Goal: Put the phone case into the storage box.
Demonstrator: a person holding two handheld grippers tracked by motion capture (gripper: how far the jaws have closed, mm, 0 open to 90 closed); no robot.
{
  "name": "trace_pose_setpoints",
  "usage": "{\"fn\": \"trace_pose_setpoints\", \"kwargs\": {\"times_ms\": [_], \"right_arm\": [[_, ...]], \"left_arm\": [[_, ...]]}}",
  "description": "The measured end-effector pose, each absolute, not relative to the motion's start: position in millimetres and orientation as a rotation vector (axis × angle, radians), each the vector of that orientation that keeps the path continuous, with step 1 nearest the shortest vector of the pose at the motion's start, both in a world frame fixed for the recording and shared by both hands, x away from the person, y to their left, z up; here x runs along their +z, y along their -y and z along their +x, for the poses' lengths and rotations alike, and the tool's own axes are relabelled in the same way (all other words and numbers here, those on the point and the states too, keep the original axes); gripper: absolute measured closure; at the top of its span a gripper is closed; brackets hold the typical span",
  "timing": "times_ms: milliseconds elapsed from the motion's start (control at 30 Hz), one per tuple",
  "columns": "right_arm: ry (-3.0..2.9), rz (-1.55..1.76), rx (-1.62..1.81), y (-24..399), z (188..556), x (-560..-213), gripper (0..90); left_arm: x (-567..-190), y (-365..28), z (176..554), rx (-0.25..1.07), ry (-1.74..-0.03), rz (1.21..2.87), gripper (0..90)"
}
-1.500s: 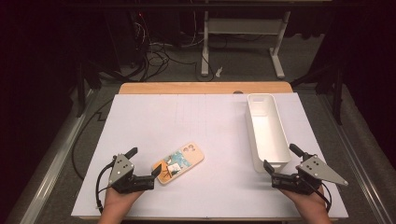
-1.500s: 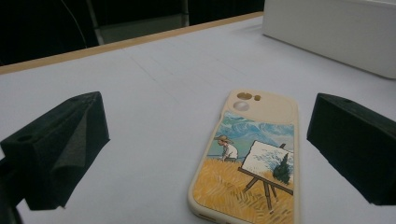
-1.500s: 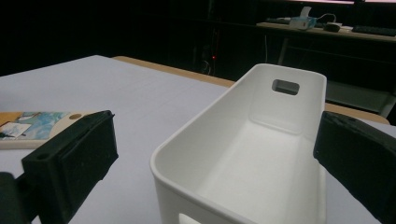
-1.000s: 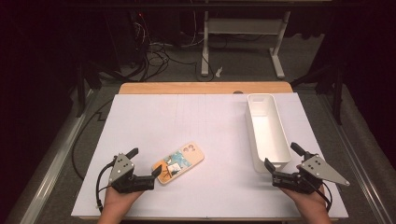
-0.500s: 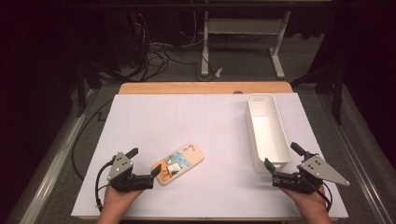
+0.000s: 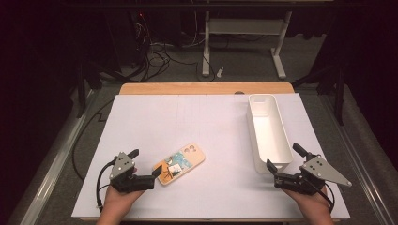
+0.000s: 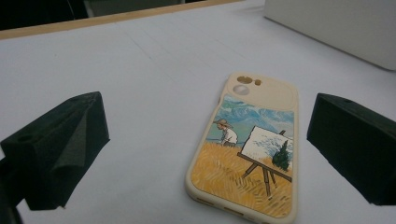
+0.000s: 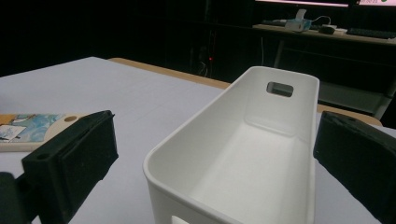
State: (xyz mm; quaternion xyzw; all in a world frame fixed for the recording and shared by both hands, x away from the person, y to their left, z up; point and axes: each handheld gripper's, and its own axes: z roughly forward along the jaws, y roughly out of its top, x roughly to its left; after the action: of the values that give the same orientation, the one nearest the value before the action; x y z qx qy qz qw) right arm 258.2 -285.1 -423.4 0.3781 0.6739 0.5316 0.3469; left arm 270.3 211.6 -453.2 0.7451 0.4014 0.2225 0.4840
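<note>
1. Change since the earlier frames: almost none. Both grippers hold the positions they had a moment ago, and the phone case and bin lie where they did.
2. Left gripper (image 6: 145, 163), at the near left of the table: I hold its jaws wide apart, pointed at the phone case. In the left gripper view the case lies between the two black pads, touching neither.
3. Phone case (image 6: 179, 164), cream-rimmed with a painted field scene, lies flat and back-up on the white table cover (image 6: 206, 122), just beyond the left gripper and well apart from the bin.
4. White bin (image 6: 267, 131), long and narrow, stands upright at the right side, empty as far as the right gripper view shows.
5. Right gripper (image 6: 283, 157), at the near right: jaws wide, framing the bin's near end without contact.
6. Progress, as I judge it: nothing is grasped yet. Closing on the case, lifting it and carrying it across to the bin all seem to remain.
</note>
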Motion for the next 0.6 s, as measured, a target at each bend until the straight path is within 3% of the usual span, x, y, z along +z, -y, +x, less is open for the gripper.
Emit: {"fn": "trace_pose_setpoints", "kwargs": {"times_ms": [333,600], "right_arm": [[-1.754,0.990,1.383,286.9,258.4,-423.3,0.1],[-1.752,0.994,1.382,287.7,258.0,-423.5,0.1]], "left_arm": [[-453.3,-213.6,272.4,0.566,-1.037,1.893,0.1],[-459.6,-212.4,278.3,0.491,-1.092,2.004,0.1]]}}
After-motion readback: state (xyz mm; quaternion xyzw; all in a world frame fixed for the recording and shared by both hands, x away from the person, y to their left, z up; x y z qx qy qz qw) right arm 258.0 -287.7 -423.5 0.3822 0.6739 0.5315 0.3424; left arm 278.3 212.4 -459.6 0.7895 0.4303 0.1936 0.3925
